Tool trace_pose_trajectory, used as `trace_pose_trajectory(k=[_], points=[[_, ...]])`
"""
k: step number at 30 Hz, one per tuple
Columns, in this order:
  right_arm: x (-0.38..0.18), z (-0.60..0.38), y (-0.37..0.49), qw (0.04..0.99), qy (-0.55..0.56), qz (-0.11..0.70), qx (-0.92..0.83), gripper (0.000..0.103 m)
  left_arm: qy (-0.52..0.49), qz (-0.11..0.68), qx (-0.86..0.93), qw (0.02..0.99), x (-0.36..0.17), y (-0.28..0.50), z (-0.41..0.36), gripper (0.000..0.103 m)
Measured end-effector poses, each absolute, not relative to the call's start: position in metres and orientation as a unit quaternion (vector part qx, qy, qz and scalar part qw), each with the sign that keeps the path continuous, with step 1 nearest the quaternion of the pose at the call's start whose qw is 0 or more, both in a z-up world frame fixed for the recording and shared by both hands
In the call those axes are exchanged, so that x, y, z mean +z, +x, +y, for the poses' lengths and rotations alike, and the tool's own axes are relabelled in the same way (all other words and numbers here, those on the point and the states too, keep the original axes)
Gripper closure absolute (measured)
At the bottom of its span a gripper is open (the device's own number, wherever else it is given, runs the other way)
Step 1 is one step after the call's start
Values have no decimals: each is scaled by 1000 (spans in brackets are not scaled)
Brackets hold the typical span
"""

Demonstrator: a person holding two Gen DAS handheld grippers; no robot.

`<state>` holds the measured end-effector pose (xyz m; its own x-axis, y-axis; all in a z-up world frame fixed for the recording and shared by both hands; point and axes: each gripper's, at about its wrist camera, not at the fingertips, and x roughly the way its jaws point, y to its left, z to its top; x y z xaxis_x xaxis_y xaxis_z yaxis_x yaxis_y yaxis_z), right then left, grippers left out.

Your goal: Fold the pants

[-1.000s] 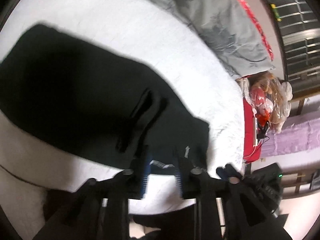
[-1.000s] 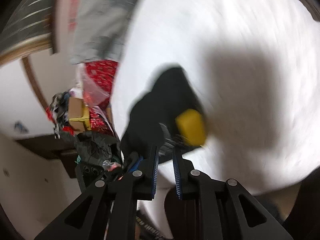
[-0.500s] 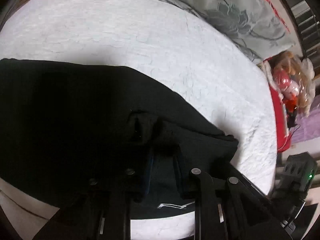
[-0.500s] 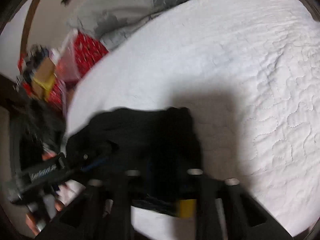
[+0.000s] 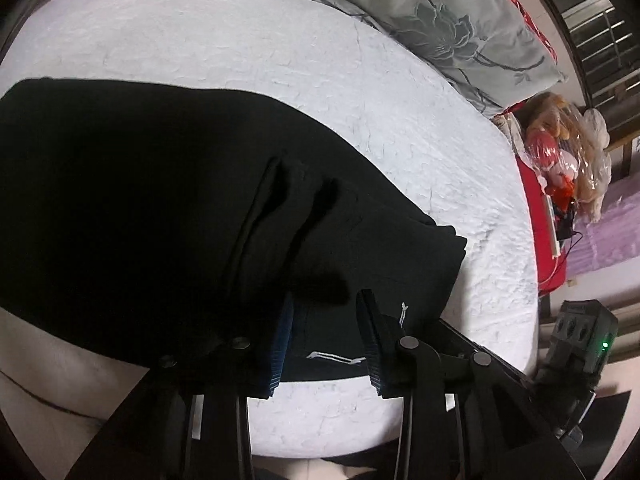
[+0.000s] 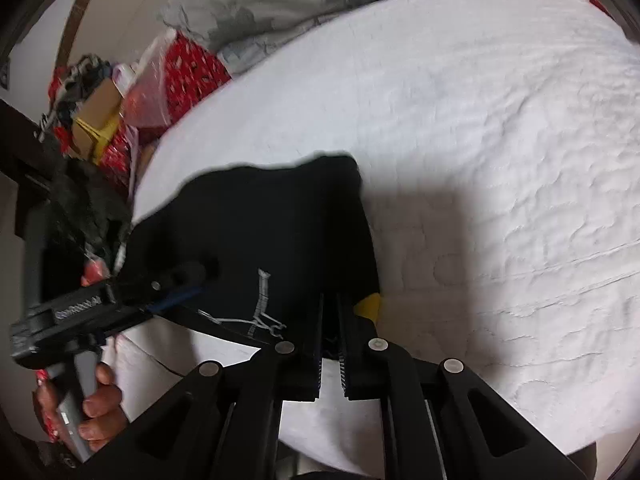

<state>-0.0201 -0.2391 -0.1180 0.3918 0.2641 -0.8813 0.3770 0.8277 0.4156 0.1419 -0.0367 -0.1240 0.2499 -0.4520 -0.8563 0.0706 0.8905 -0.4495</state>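
The black pants (image 5: 160, 208) lie limp and light on the near edge of the white bed (image 5: 280, 60), best pinched at the waistband, where the left gripper (image 5: 324, 336) gapes and the right gripper (image 6: 330, 340) seems clamped.

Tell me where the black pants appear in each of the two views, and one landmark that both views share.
Left wrist view: the pants fill the left and centre, spread over the white bed.
Right wrist view: the pants sit left of centre, above the right claw.
Shared landmark: the grey flowered pillow, top right in the left view and top centre in the right view.
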Motion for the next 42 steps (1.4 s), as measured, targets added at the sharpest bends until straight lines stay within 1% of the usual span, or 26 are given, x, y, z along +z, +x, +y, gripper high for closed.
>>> trace_pose_trajectory(k=[2, 5, 6, 7, 9, 10, 12, 15, 17, 18, 19, 21, 24, 28, 29, 31, 33, 39, 42], points=[[-112, -237, -18, 782, 283, 554, -42, 96, -173, 592, -173, 768, -120, 143, -37, 70], [-94, -237, -18, 788, 295, 538, -42, 90, -200, 586, -177, 765, -104, 141, -17, 69], [-84, -237, -18, 794, 294, 530, -43, 83, -207, 584, -177, 765, -99, 142, -7, 68], [-80, -235, -17, 797, 291, 527, -43, 75, -216, 583, -177, 763, -94, 143, 4, 67], [-69, -225, -12, 805, 278, 523, -39, 71, -236, 580, -174, 760, -83, 143, 28, 66], [-67, -219, -9, 806, 274, 524, -35, 71, -245, 576, -171, 761, -76, 144, 46, 65], [-64, -201, 0, 806, 266, 528, -23, 69, -251, 568, -163, 767, -62, 144, 82, 60], [-64, -168, 18, 807, 247, 536, -5, 61, -242, 552, -136, 786, -35, 144, 133, 49], [-65, -138, 35, 809, 228, 542, 10, 58, -234, 544, -112, 798, -23, 148, 166, 40], [-65, -124, 42, 810, 219, 544, 17, 55, -232, 545, -106, 799, -20, 152, 181, 39], [-66, -111, 49, 811, 211, 545, 21, 50, -231, 549, -100, 797, -19, 157, 195, 39], [-67, -80, 62, 816, 192, 545, 35, 46, -233, 561, -91, 789, -21, 166, 221, 39], [-71, -33, 76, 821, 160, 546, 58, 43, -242, 584, -85, 770, -33, 182, 250, 39], [-78, 21, 88, 828, 108, 544, 82, 42, -254, 607, -102, 746, -55, 211, 268, 39], [-81, 32, 92, 828, 99, 545, 85, 41, -256, 609, -105, 744, -61, 220, 266, 39], [-87, 49, 100, 826, 92, 549, 84, 36, -260, 611, -115, 738, -69, 221, 267, 39], [-93, 65, 108, 827, 82, 551, 76, 35, -261, 614, -128, 734, -74, 227, 267, 39], [-115, 107, 121, 828, 33, 559, 44, 24, -241, 628, -172, 720, -89, 256, 250, 39], [-124, 116, 125, 836, 13, 548, 13, 19, -232, 637, -186, 711, -103, 277, 235, 38]])
